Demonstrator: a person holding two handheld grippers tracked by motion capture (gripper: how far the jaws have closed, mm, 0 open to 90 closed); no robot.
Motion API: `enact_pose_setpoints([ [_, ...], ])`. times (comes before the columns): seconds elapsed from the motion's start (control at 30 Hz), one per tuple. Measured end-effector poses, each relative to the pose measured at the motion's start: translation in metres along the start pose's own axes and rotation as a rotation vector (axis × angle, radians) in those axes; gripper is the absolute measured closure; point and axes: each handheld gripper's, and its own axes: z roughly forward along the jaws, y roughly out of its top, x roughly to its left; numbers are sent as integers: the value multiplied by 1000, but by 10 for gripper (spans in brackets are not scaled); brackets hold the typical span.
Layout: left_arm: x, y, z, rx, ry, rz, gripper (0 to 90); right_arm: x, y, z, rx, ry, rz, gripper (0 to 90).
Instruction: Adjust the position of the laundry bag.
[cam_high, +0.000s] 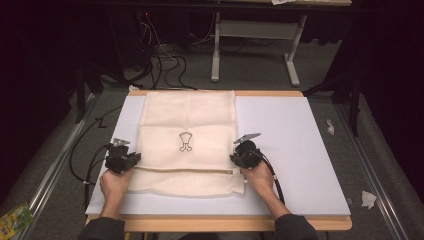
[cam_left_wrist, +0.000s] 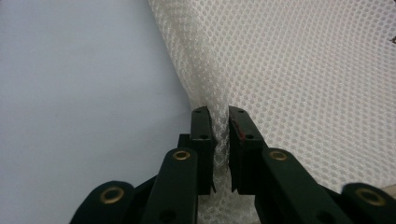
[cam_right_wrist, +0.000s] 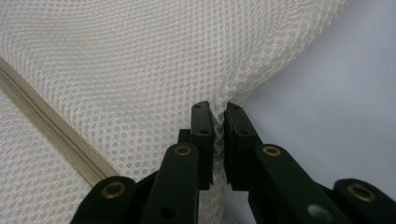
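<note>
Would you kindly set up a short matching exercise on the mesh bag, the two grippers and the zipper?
Things:
1. left gripper
2. right gripper
3. zipper
4. small outline drawing

States or places:
A. runs across the mesh bag near its near end
B. pinches the bag's left edge
C. sits at the bag's middle
D. pinches the bag's right edge

Pairs: 1-B, 2-D, 3-A, 4-C

You won't find any readable words or numbers here. The only mark is a small black outline drawing printed at the center of the mesh bag.
</note>
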Motion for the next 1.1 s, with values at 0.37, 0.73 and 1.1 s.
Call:
enact_pose_setpoints([
  [0.37,6,2,-2,-24,-41,-53,853,-4,0,-6,-34,16,-2,868],
  [0.73,7,5,-5,-40,-70,-70,858,-7,-1,-8,-46,23,6,874],
  [1.1,2,13,-11,-60,-91,-54,861,-15,1,-16,-61,42,27,874],
])
